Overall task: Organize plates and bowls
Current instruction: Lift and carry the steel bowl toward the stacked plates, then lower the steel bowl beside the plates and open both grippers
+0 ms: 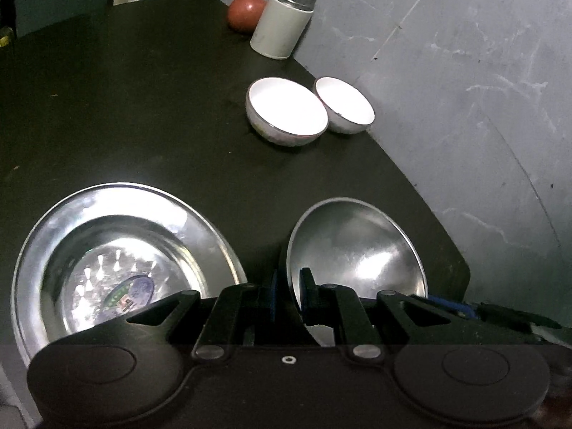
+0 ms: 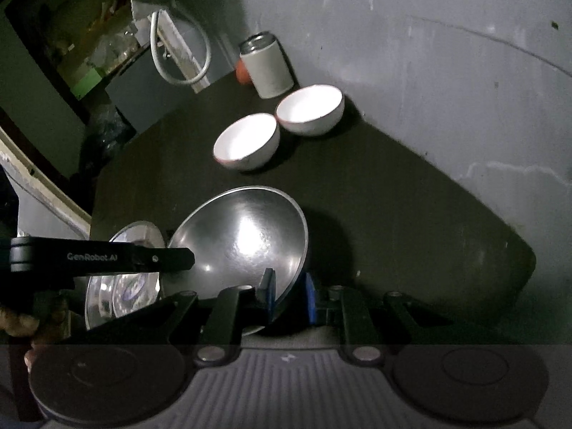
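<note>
Steel bowl (image 2: 243,236) hangs tilted above the worktop (image 1: 143,107) near its wall-side edge, both tongs, left (image 1: 289,295) and right (image 2: 287,295), clamped on its rim. Steel plate (image 1: 118,246) sits beside. Recommend levelling before lowering, releasing together.

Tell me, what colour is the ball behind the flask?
Reddish-orange ball, clearest in the left wrist view.

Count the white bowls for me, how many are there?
2. Both sit side by side on the dark table, near the wall: one white bowl closer to the table's middle, the other white bowl right beside it by the edge. None seem hidden.
</note>
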A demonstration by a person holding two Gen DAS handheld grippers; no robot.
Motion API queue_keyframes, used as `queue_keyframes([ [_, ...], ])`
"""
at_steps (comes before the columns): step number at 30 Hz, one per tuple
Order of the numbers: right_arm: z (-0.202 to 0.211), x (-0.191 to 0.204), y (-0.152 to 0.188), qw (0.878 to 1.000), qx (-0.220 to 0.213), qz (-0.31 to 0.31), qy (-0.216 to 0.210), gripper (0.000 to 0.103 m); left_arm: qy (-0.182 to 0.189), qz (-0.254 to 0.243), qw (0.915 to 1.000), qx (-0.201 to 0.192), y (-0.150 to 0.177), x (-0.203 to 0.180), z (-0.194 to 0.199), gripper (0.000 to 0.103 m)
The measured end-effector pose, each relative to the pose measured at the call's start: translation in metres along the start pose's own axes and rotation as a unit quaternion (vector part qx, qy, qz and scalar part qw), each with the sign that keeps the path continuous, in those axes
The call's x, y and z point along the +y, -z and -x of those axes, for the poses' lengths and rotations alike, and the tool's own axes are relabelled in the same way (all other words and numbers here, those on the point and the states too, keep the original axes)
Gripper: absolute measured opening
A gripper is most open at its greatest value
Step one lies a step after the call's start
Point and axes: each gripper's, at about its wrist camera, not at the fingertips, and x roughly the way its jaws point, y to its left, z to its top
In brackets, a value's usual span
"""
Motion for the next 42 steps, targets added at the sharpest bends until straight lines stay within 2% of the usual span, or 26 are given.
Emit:
queue_keyframes([
  [6, 0.000, 0.008, 0.011, 1.000, 0.023, 0.004, -0.008, 0.023, -0.005, -0.007, 0.9999, 0.012, 0.001, -0.003, 0.003, 0.013],
  [16, 0.007, 0.003, 0.015, 1.000, 0.026, -0.001, -0.006, 0.022, -0.007, -0.023, 0.9992, 0.031, 0.005, -0.009, -0.001, 0.013],
  [27, 0.007, -0.004, 0.016, 1.000, 0.020, -0.013, -0.013, 0.027, -0.017, -0.032, 0.9992, 0.016, 0.003, -0.009, 0.012, 0.021],
  [36, 0.014, -0.013, 0.013, 0.999, -0.002, -0.031, -0.009, 0.050, -0.002, -0.061, 0.9978, -0.027, -0.006, -0.020, 0.030, 0.045],
  [38, 0.015, -0.014, 0.010, 0.999, -0.008, -0.031, -0.011, 0.057, -0.006, -0.063, 0.9971, -0.041, -0.011, -0.020, 0.034, 0.061],
  [39, 0.016, -0.014, 0.008, 0.999, -0.012, -0.031, -0.012, 0.062, -0.008, -0.062, 0.9969, -0.047, -0.013, -0.020, 0.036, 0.066],
  [41, 0.017, -0.015, 0.004, 0.999, -0.019, -0.032, -0.015, 0.072, -0.009, -0.056, 0.9969, -0.056, -0.020, -0.018, 0.038, 0.093],
  [42, 0.017, -0.016, 0.002, 0.999, -0.023, -0.033, -0.017, 0.079, -0.011, -0.050, 0.9970, -0.058, -0.023, -0.017, 0.038, 0.099],
])
